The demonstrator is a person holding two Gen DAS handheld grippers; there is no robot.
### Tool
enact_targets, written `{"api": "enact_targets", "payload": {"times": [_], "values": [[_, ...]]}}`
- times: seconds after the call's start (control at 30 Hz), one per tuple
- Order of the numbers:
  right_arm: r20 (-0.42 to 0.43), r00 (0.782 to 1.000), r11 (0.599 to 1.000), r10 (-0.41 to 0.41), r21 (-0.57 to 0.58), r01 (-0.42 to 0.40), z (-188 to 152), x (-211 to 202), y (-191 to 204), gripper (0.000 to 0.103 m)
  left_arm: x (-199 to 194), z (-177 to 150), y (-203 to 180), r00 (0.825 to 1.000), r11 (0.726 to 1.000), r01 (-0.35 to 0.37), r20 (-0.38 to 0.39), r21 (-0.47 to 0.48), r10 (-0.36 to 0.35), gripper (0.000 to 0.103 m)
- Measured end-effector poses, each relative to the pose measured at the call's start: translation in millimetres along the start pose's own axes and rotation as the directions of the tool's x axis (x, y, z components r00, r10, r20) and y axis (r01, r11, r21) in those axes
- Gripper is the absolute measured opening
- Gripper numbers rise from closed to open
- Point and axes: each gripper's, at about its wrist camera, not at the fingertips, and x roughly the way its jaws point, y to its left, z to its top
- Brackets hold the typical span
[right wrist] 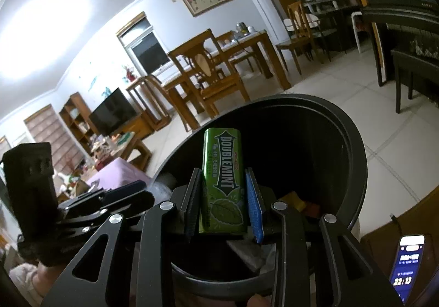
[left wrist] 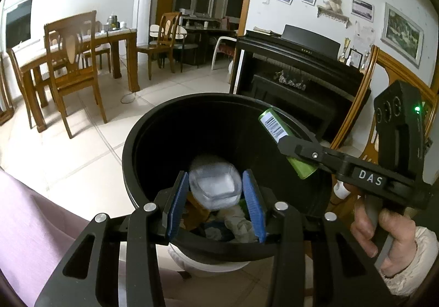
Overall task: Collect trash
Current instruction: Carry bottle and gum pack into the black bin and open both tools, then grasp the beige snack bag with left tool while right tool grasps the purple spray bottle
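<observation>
A black round trash bin (left wrist: pixel 142 142) stands on the tiled floor, holding crumpled paper and wrappers; it also shows in the right wrist view (right wrist: pixel 354 158). My left gripper (left wrist: pixel 215 183) is shut on a crushed clear plastic bottle (left wrist: pixel 214 183) over the bin's mouth. My right gripper (right wrist: pixel 223 191) is shut on a green Doublemint gum tin (right wrist: pixel 222 178) above the bin; that tin (left wrist: pixel 274 128) and right gripper (left wrist: pixel 290 146) also show in the left wrist view, at the bin's right rim. The left gripper's body (right wrist: pixel 82 205) shows at the left of the right wrist view.
A wooden dining table with chairs (left wrist: pixel 71 59) stands beyond the bin. A black piano (left wrist: pixel 296 65) is at the right. A purple cloth (left wrist: pixel 30 227) lies at the lower left. A lit phone (right wrist: pixel 408 263) lies at the lower right of the right wrist view.
</observation>
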Motion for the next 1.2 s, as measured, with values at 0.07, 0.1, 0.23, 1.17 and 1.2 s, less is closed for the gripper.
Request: {"api": "enact_targets", "payload": {"times": [0.07,0.1,0.23,1.17,1.2], "values": [[-0.002,1.0,1.0,0.003,0.005,-0.003,0.4,-0.9,0.7,0.037,0.0,1.0,-4.3,1.0,1.0,-0.019,0.0,0.018,0.019,0.049],[0.004,1.0,1.0,0.002,0.006,-0.002,0.8,-1.9,1.7,0.043,-0.7,1.1,-5.3,1.0,0.999,-0.028,0.005,0.024,0.027,0.062],[0.02,1.0,1.0,-0.002,-0.004,0.002,2.7,-5.5,5.5,0.053,-7.9,1.3,-7.1,0.998,0.998,-0.049,0.039,0.037,0.048,0.077],[-0.171,0.972,0.954,0.16,-0.227,-0.197,-17.1,70.4,167.7,0.063,-166.9,-43.2,197.4,0.891,0.882,-0.435,0.058,-0.181,0.451,0.082],[-0.19,0.966,0.947,0.176,-0.234,-0.218,-19.0,76.1,178.4,0.063,-174.4,-47.3,212.8,0.876,0.866,-0.466,0.044,-0.179,0.48,0.082]]}}
